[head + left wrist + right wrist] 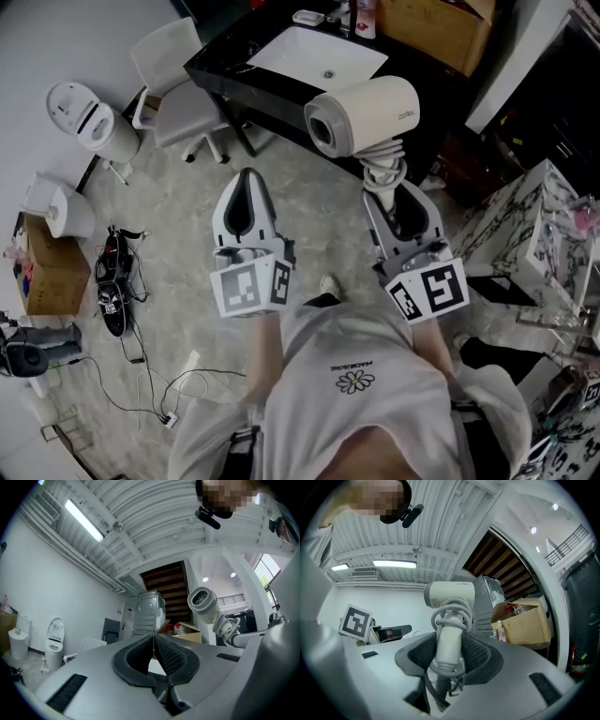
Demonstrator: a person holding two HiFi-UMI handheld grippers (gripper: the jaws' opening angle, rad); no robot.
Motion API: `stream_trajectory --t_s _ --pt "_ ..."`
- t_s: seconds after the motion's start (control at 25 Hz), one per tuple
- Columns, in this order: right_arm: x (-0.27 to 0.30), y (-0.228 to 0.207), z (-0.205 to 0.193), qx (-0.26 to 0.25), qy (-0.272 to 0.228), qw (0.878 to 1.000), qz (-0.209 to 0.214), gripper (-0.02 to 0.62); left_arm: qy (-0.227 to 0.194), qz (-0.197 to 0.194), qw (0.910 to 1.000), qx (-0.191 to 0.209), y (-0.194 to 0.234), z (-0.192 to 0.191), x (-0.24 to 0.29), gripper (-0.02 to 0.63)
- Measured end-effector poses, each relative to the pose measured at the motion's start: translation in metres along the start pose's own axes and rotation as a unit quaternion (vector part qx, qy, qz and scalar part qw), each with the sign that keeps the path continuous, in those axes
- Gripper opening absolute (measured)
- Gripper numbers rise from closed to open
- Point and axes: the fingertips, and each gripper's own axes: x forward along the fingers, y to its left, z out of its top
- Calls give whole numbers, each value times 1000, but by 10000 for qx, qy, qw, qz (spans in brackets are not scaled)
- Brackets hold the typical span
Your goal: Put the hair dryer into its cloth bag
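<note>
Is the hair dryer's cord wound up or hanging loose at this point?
Wound up: the cord loops in coils around the handle of the hair dryer, which the right gripper clamps.

White shirt (375,417), daisy print (355,381), grey tongs (246,180) (389,192)

I could read no word outright. The hair dryer (367,111) carried small grey print on its barrel, and my shirt (328,349) a tiny line above a flower, both too small. The cubes on my left gripper (246,180) and right gripper (392,195) bore square black-and-white markers.
</note>
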Motion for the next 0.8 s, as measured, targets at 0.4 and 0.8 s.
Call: stream_trajectory --t_s 0.4,0.8 --pt "50 -50 -6 -180 257 9985 -439 156 -151 -464 9986 -190 -5 -19 94 21" --pt "76 -114 -22 -189 521 9974 -458 156 53 -691 9975 -131 -51 -41 145 21"
